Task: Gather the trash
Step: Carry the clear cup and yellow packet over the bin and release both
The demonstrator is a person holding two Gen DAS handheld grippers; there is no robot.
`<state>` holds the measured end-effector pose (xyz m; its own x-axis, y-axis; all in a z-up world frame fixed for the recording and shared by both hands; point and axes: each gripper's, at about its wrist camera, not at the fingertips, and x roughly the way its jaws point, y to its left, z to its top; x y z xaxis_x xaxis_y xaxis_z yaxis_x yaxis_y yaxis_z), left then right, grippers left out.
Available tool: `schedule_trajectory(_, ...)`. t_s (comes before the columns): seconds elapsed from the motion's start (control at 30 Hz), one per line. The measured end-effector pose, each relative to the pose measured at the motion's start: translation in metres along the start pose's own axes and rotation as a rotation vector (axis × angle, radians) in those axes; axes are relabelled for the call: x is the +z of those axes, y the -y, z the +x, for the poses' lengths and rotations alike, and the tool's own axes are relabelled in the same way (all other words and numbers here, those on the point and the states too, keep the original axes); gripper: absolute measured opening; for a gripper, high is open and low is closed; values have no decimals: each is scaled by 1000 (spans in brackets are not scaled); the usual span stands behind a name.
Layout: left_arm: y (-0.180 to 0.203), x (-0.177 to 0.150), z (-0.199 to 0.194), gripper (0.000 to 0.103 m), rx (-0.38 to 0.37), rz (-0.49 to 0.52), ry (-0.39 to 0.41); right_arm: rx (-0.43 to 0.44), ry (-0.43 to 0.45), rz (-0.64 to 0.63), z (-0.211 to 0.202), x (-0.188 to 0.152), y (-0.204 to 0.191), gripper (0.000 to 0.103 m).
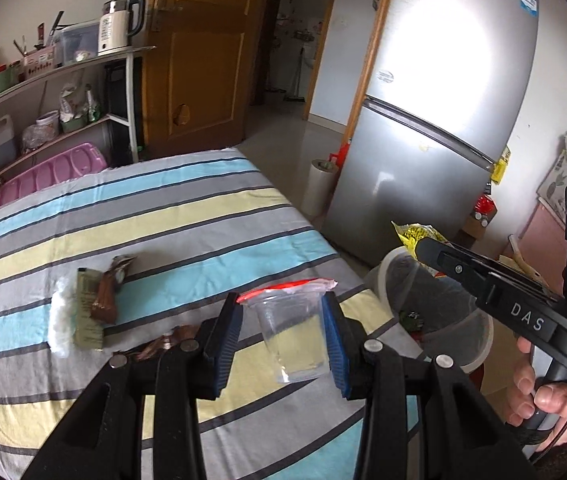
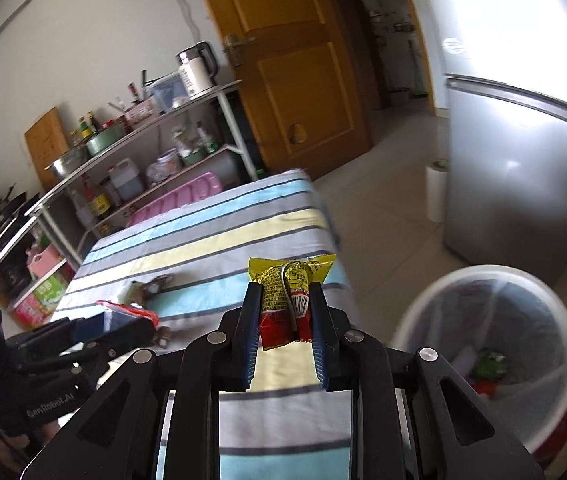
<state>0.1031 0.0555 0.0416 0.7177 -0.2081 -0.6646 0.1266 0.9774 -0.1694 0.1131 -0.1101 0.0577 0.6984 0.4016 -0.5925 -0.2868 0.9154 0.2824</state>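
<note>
Both grippers are carrying trash above the striped table (image 1: 171,216): left gripper (image 1: 283,336) clamping a clear cup (image 1: 291,336), right gripper (image 2: 285,312) pinching a yellow-red wrapper (image 2: 287,296). Carry step seems under way; next, each needs positioning over the bin (image 2: 555,344) before releasing. More wrappers (image 1: 99,300) are lying on the table.

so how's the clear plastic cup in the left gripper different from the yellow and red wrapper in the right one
The clear plastic cup is rigid and see-through, while the yellow and red wrapper is a crumpled, opaque printed packet. The cup carries a peeled red-edged foil lid at its rim; the wrapper has no lid. The cup spreads the left gripper wider than the wrapper spreads the right gripper. Both are clamped between blue pads, lifted off the striped cloth.
</note>
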Motion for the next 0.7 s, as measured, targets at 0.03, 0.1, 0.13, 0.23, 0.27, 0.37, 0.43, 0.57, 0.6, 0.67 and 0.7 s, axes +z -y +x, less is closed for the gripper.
schedule_trajectory(0.03,9,2,3,42,-15,11,2,-15,5,12,-5,-1,10,23)
schedule_trajectory(0.1,27,5,10,42,-53,32,-5,-43,10,37,-15,-3,29,23)
schedule_trajectory(0.13,35,6,14,42,-70,42,-9,-60,13,48,-20,-5,38,23)
schedule_trajectory(0.23,63,8,26,42,-116,85,-32,-104,14,83,-31,-10,65,23)
schedule_trajectory(0.27,73,8,30,42,-133,95,-42,-118,15,94,-35,-12,72,23)
schedule_trajectory(0.37,97,9,44,42,-175,118,-65,-164,5,123,-40,-18,94,23)
schedule_trajectory(0.43,110,8,52,42,-193,141,-83,-187,-9,143,-41,-23,108,24)
schedule_trajectory(0.57,135,6,74,42,-229,171,-131,-226,-39,167,-38,-31,130,24)
schedule_trajectory(0.6,141,5,78,42,-234,176,-142,-237,-51,173,-35,-33,135,24)
schedule_trajectory(0.67,152,3,86,42,-236,194,-160,-250,-70,191,-31,-41,146,24)
schedule_trajectory(0.7,156,2,90,42,-239,199,-172,-257,-82,197,-29,-43,150,24)
